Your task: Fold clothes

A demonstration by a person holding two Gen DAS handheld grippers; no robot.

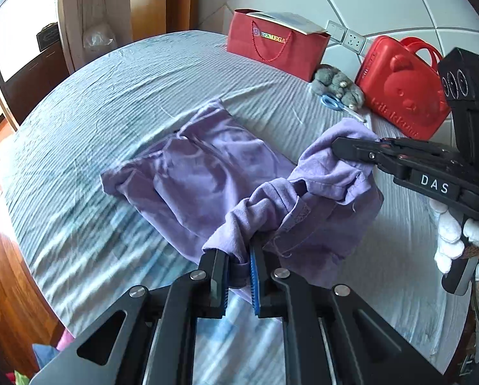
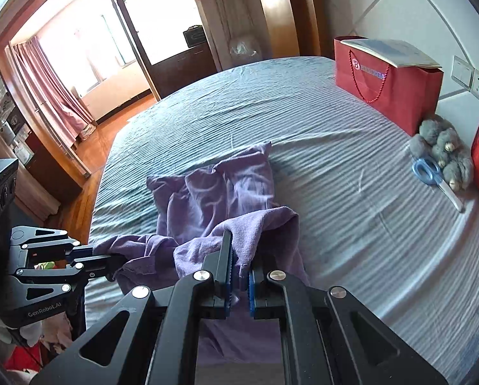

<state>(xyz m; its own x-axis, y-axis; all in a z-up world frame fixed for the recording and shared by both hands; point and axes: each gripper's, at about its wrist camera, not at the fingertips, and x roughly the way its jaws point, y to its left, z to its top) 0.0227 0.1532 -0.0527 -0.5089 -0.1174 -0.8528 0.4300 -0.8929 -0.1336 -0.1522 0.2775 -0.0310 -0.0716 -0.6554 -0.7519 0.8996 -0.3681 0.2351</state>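
Two hand-held grippers lifting the near end of a purple garment off a striped bed sheet. The left gripper is clamped on a bunched fold at one near corner; cloth fills the narrow gap between its blue-lined pads. The right gripper is likewise closed on cloth at the other near corner (seen from the side in the left wrist view, its tips are buried in the fabric).

The governing relation: the garment's long axis runs away from both sets of fingers, toward the far end of the bed. Its far half lies flat on the sheet; its near edge hangs raised between the two grippers, which stand side by side at about equal reach. The free cloth thus lies ahead of and below the fingers, so a fold would probably carry the held edge forward over the flat part.

A red paper bag, blue-handled scissors and a red case lie well apart, along the wall.
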